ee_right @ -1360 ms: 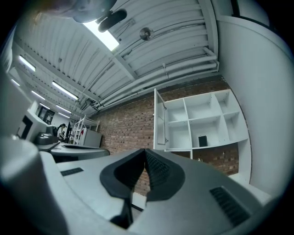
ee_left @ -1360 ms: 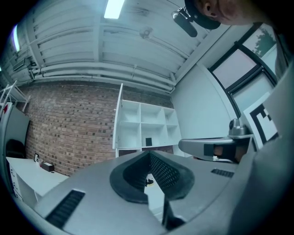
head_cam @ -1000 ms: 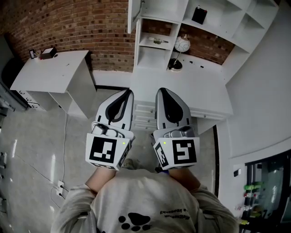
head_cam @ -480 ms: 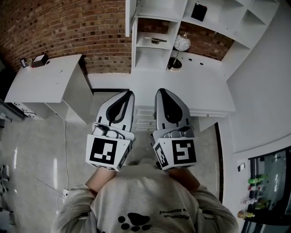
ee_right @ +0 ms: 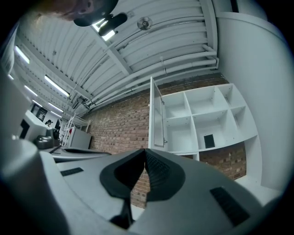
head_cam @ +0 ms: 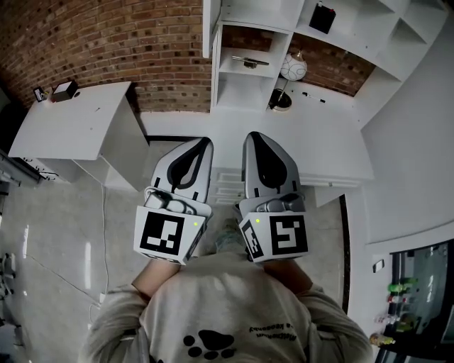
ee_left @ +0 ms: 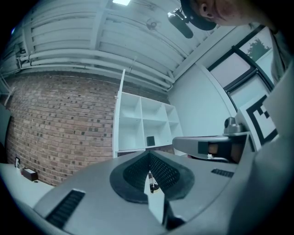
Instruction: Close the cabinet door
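Note:
A white shelf cabinet stands on a white counter against the brick wall. Its door is swung open at the left side and shows edge-on. In the right gripper view the open door juts out from the shelves; in the left gripper view the door is a thin white edge. My left gripper and right gripper are held side by side, short of the counter and below the cabinet. Both are shut with nothing in them. The left gripper and right gripper point at the cabinet.
The counter has drawers under it. A round lamp and a black box sit in the shelves. A white desk with a small device stands at the left; a cable runs across the floor.
The person has stepped nearer the cabinet, so the counter and shelves sit slightly larger in view. Both grippers stay side by side and shut.

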The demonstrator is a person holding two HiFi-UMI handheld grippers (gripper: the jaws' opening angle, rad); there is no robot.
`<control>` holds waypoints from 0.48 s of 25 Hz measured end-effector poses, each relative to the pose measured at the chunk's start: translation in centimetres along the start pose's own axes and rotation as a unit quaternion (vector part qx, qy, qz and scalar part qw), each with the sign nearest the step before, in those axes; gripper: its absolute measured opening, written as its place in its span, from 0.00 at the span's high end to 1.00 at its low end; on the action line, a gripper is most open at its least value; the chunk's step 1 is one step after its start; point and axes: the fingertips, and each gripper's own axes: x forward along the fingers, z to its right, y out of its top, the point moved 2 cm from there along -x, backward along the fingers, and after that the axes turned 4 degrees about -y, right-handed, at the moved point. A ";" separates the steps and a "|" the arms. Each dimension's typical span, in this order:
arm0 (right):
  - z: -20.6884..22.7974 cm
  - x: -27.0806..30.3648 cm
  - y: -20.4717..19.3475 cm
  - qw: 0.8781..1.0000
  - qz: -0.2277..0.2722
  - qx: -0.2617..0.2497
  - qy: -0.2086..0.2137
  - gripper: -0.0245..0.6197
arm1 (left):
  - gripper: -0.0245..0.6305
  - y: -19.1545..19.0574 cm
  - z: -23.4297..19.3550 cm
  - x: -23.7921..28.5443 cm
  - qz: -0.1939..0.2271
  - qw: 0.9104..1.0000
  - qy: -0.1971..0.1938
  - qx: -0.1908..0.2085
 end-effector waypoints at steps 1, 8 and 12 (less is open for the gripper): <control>0.2 0.6 0.1 1.000 0.002 -0.001 0.002 0.93 | 0.95 0.1 -0.2 0.5 0.005 1.000 0.000 -0.002; 1.9 5.0 -0.6 1.000 0.009 -0.014 0.023 0.93 | 0.95 0.1 -2.7 4.7 0.014 1.000 0.016 0.004; 3.7 8.2 -0.6 0.999 0.020 -0.020 0.037 0.93 | 0.95 0.7 -4.2 7.8 0.023 0.999 0.034 0.017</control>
